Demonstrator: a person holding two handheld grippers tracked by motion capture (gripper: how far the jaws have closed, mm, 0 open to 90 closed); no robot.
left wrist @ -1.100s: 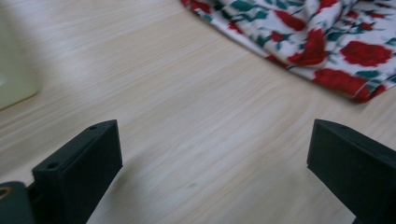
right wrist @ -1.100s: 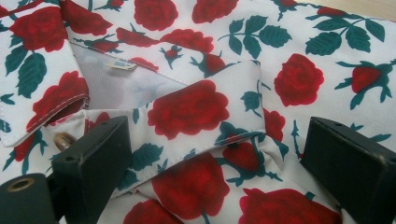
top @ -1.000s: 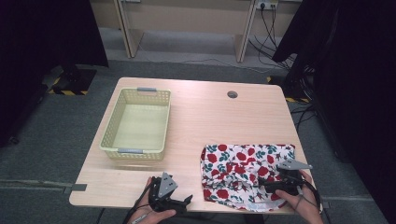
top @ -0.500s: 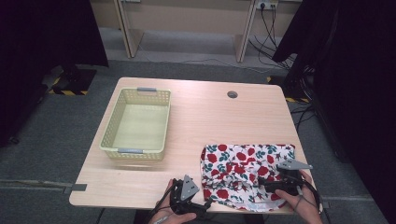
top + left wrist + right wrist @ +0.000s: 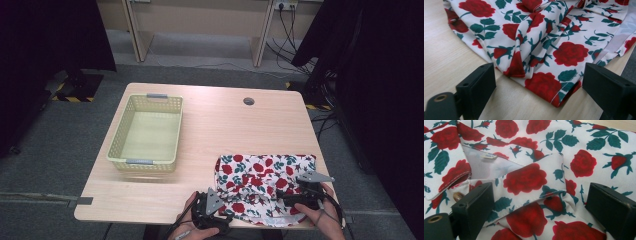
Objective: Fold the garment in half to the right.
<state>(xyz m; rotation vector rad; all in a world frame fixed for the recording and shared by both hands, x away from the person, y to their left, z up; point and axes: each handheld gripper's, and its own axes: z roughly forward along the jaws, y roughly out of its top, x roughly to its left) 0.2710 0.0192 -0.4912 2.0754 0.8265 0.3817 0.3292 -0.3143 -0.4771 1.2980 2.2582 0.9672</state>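
Rose-print shirt lies crumpled on table, near front right corner. Left gripper at shirt's left hem: jaws spread, just been closing, hem corner between them, pads not pressing. Right gripper over shirt's collar: jaws spread, cloth beneath, nothing pinched. Basket well apart, beyond left gripper.

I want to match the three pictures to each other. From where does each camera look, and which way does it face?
High view: above the table's near side, facing forward and down on the basket, the flowered shirt, both hands.
Left gripper view: on the left tongs, facing the shirt's corner between open jaws.
Right gripper view: on the right tongs, facing the shirt's collar.
All three share the shirt.
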